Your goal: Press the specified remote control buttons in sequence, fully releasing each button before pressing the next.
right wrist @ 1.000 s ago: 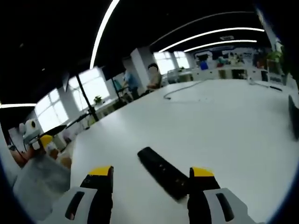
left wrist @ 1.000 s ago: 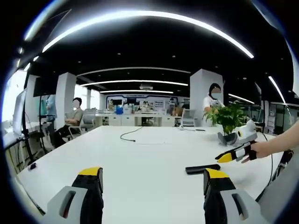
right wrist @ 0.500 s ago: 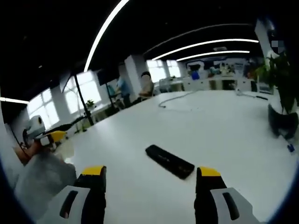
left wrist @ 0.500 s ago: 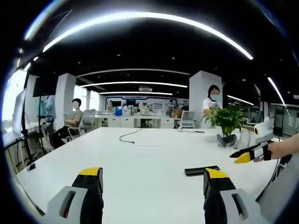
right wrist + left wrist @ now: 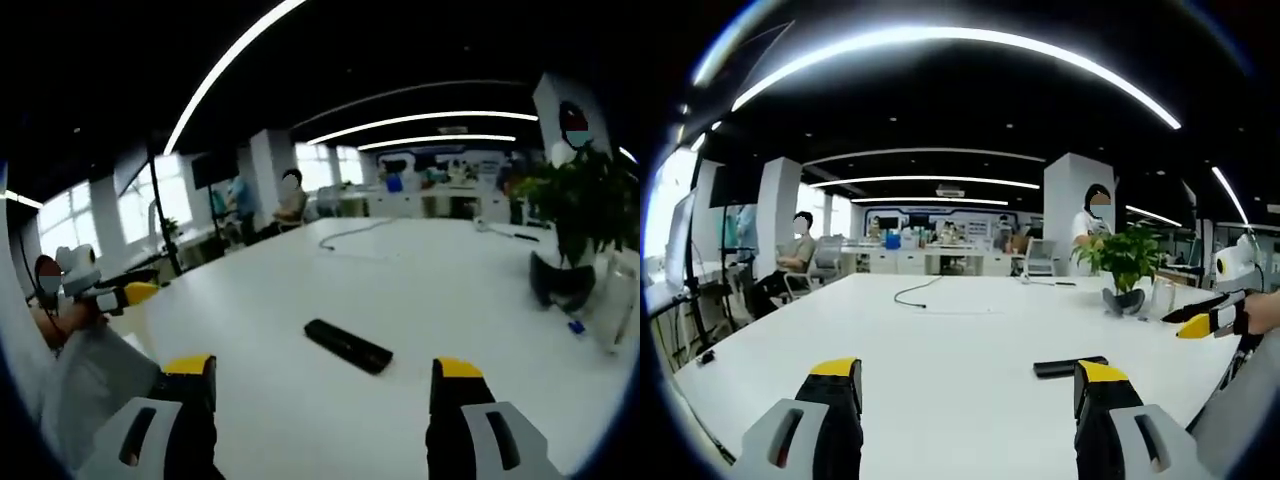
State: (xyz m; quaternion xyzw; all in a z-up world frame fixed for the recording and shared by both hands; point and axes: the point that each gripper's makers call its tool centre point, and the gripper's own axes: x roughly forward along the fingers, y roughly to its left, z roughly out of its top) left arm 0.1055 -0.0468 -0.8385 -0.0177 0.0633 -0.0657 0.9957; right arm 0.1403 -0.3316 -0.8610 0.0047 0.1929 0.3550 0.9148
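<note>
Both grippers, left (image 5: pixel 960 400) and right (image 5: pixel 325 400), gape wide, empty, above the white table (image 5: pixel 300 400). Black remote control (image 5: pixel 348 345) lies flat ahead, untouched. Looks light, rigid, likely slides; press buttons straight down, steady one end.

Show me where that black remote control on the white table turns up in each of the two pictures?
Left gripper view: the remote lies low and right of centre, just above the right jaw tip.
Right gripper view: the remote lies near the centre, angled, between and above the two jaws.
Shared landmark: the potted plant stands on the table beyond it.
</note>
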